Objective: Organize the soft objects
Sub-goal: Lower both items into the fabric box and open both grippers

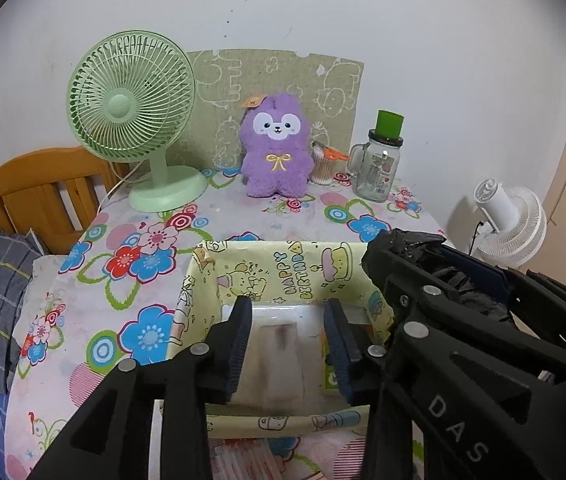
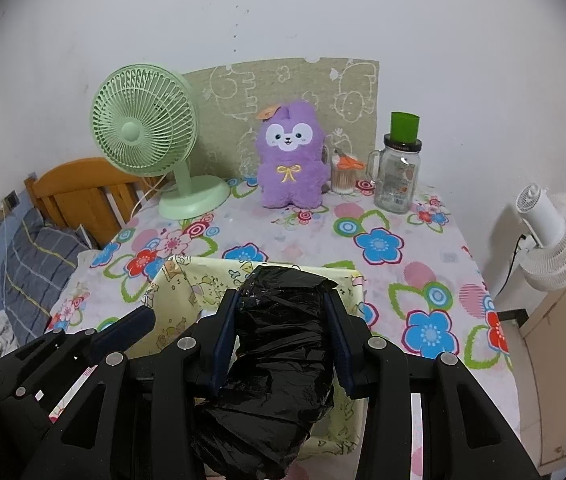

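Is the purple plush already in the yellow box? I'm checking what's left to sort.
No: the purple plush stands upright at the table's back edge, well apart from the yellow box nearer the camera.

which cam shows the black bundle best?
Right wrist: the black plastic-wrapped bundle fills the centre, clamped in the right gripper above the yellow box. Left wrist catches only its crumpled end.

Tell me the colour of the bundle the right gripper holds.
Black bundle, clearest in the right wrist view.

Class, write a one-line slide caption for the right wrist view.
Right gripper clamps a black plastic-wrapped bundle above the yellow birthday-print box; purple plush sits behind.
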### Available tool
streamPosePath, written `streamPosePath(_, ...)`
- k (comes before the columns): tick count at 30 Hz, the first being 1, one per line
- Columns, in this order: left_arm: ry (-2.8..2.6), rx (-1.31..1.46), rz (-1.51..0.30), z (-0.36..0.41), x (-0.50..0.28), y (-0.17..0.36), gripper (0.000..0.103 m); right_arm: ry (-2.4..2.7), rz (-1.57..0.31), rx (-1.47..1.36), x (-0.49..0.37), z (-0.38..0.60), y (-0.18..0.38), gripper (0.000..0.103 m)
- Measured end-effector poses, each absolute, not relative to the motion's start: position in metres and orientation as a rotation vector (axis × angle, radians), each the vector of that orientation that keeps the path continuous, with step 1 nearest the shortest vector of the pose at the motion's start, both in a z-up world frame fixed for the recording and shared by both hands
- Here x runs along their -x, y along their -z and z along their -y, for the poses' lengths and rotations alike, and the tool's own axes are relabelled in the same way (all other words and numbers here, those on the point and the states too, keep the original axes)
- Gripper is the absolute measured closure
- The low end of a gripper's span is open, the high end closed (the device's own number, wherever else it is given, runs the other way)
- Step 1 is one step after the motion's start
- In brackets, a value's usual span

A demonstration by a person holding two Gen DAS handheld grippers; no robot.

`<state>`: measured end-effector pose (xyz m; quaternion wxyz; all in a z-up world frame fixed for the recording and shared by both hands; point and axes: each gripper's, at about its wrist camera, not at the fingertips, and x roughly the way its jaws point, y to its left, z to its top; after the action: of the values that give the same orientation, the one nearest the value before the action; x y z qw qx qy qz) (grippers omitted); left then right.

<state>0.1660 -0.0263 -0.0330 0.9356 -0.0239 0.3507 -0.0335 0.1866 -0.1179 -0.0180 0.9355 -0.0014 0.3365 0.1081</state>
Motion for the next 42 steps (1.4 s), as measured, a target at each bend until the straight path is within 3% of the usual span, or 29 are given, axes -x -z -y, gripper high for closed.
streamPosePath(4,0.032,0.035,-0.735,0.023,-0.168,0.037,0.036,-0.227,-0.695,-0.006,-0.191,0.119,0.021,0.057)
streamPosePath(9,0.031,0.034,-0.738,0.018,-0.164,0.038,0.021,-0.246,-0.713,-0.022,-0.195,0.120,0.027,0.056)
streamPosePath(15,0.061,-0.015,-0.748,0.024,-0.158,0.041,0.015,-0.267,-0.723,-0.024,-0.195,0.115,0.031,0.053)
streamPosePath(17,0.069,-0.019,-0.744,0.024,-0.155,0.041,0.013,-0.272,-0.729,-0.027,-0.195,0.114,0.032,0.047)
streamPosePath(19,0.074,-0.015,-0.741,0.024,-0.154,0.041,0.012,-0.275,-0.729,-0.028,-0.193,0.112,0.033,0.033)
streamPosePath(21,0.073,-0.009,-0.739,0.022,-0.154,0.041,0.009,-0.271,-0.720,-0.026,-0.189,0.111,0.032,0.028)
streamPosePath(31,0.078,0.006,-0.724,0.017,-0.143,0.038,0.004,-0.239,-0.701,-0.025,-0.170,0.111,0.026,0.013)
streamPosePath(42,0.093,0.016,-0.688,0.016,-0.122,0.029,0.003,-0.219,-0.686,-0.017,-0.143,0.110,0.020,0.012)
